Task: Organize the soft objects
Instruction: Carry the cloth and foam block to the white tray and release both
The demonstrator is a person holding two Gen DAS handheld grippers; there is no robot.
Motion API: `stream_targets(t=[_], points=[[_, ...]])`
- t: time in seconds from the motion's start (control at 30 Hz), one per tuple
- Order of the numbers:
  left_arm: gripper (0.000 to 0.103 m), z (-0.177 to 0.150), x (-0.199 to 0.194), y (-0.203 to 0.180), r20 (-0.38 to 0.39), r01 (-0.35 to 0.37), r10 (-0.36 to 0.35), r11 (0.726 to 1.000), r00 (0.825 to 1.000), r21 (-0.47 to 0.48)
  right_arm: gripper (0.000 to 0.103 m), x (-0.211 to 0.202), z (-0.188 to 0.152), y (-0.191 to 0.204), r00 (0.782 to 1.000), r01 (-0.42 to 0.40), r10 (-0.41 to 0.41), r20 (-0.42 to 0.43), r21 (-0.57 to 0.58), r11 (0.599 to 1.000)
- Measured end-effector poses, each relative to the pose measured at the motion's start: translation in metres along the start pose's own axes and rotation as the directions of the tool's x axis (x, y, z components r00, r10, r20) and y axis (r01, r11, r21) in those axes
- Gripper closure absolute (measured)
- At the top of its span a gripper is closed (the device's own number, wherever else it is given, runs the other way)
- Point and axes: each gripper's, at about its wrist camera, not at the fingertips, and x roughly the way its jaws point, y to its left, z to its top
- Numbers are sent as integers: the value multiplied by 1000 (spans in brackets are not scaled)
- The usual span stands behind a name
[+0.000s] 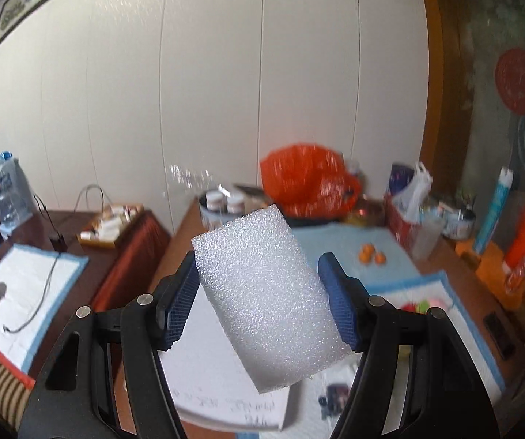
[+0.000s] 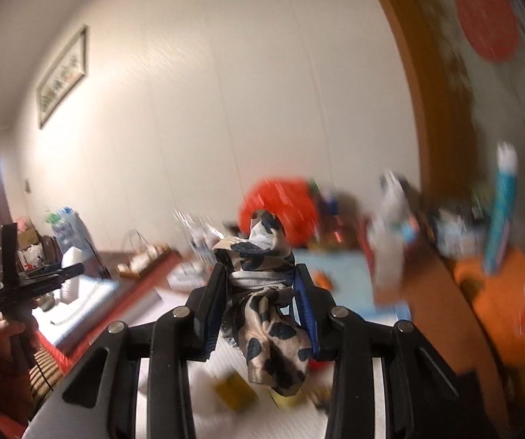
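Foam: 1 white block (image 1: 266, 300); 1 spotted scarf (image 2: 266, 292); 2 oranges (image 1: 372, 254).

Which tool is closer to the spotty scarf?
Right. The right tool is clamped on the spotty scarf, which hangs bunched between its fingers. The left tool is off to its left, holding a white foam block.

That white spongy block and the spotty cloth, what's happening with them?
A person is tidying soft things with a gripper in each hand. The left gripper is squeezing a white foam block between its blue pads, held up over the cluttered table. The right gripper is clamped on a bunched beige scarf with dark spots, which dangles below its fingers. Both are lifted in the air; neither has been put down anywhere yet.
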Motion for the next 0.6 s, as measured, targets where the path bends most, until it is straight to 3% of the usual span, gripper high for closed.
stream_targets(t=[0.1, 0.23, 0.6], points=[[37, 11, -7, 12, 50, -22, 22, 1000, 998, 7, 67, 2, 21, 26, 997, -46, 48, 62, -29, 999], [37, 7, -4, 30, 40, -38, 38, 999, 999, -1, 67, 16, 35, 61, 987, -100, 107, 119, -59, 993], [37, -20, 14, 69, -38, -71, 71, 997, 997, -10, 67, 76, 17, 124, 971, -228, 231, 58, -47, 972]])
